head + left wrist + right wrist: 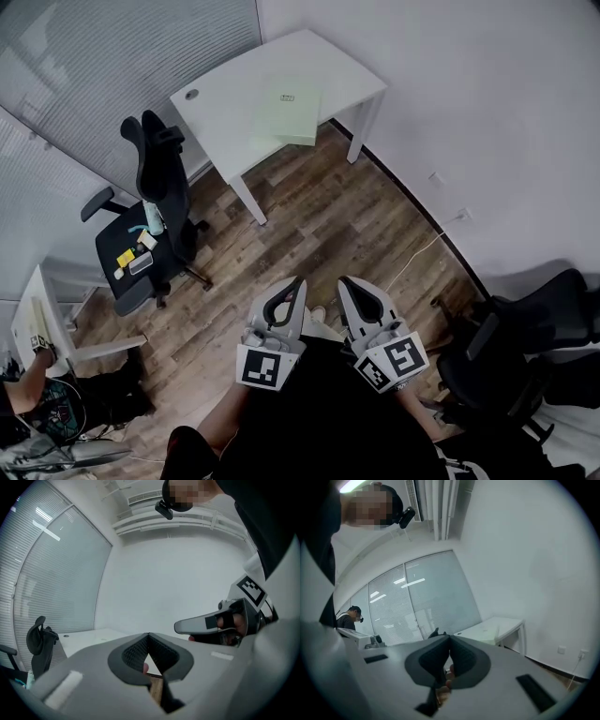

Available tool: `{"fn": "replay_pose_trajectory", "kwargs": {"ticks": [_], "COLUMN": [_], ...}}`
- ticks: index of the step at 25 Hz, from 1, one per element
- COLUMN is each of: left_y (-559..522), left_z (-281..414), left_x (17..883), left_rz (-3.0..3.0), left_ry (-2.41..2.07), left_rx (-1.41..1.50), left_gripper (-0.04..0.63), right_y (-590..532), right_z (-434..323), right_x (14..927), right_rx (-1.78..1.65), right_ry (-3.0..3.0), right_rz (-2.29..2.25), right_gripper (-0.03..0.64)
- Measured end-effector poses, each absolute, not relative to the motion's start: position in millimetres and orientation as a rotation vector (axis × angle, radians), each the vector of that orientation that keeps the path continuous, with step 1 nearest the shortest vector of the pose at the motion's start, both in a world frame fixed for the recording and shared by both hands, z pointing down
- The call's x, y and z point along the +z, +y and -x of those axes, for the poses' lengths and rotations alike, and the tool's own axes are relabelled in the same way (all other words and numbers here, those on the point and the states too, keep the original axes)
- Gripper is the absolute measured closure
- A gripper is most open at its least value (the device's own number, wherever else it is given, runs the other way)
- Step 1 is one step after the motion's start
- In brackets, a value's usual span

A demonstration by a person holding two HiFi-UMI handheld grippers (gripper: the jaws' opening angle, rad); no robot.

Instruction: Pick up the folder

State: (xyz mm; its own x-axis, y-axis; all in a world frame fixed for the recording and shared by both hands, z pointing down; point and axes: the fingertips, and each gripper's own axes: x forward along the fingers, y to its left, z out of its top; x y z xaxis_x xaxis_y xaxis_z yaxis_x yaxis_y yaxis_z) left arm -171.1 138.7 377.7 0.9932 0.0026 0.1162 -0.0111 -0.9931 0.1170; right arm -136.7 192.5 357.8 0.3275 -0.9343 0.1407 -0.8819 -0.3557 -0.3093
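Observation:
The folder (pixel 291 111) is a pale green flat slab lying on the white table (pixel 225 98) at the far side of the room. Both grippers are held side by side over the wooden floor, well short of the table and pointing toward it. My left gripper (pixel 298 283) is shut with nothing between its jaws. My right gripper (pixel 344 282) is shut and empty too. In the left gripper view the jaw tips meet (pixel 148 635), with the table (pixel 89 638) beyond and the right gripper (pixel 206 623) alongside. In the right gripper view the jaws (pixel 450 637) touch, and the folder (pixel 489 637) shows on the table (pixel 506 624).
A black office chair (pixel 155 220) with small items on its seat stands left of the table. Another black chair (pixel 525 352) is at the right by the wall. A small white desk (pixel 42 323) and a person (pixel 28 394) are at the left. A cable (pixel 412 258) runs along the floor.

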Motion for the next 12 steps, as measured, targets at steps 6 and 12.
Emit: {"fn": "replay_pose_trajectory", "kwargs": {"ticks": [6, 12], "left_y": [143, 135], "left_z": [153, 132], "left_x": [392, 401], "left_rz": [-3.010, -2.994], "left_ry": [0.048, 0.068], "left_rx": [0.221, 0.242], "left_gripper": [0.591, 0.591], "right_y": [198, 190], "right_z": [118, 97], "right_x": [369, 375], "right_rx": [-0.481, -0.505], "right_ry": [1.619, 1.622], "right_rz": [2.435, 2.455], "right_gripper": [0.618, 0.617]}}
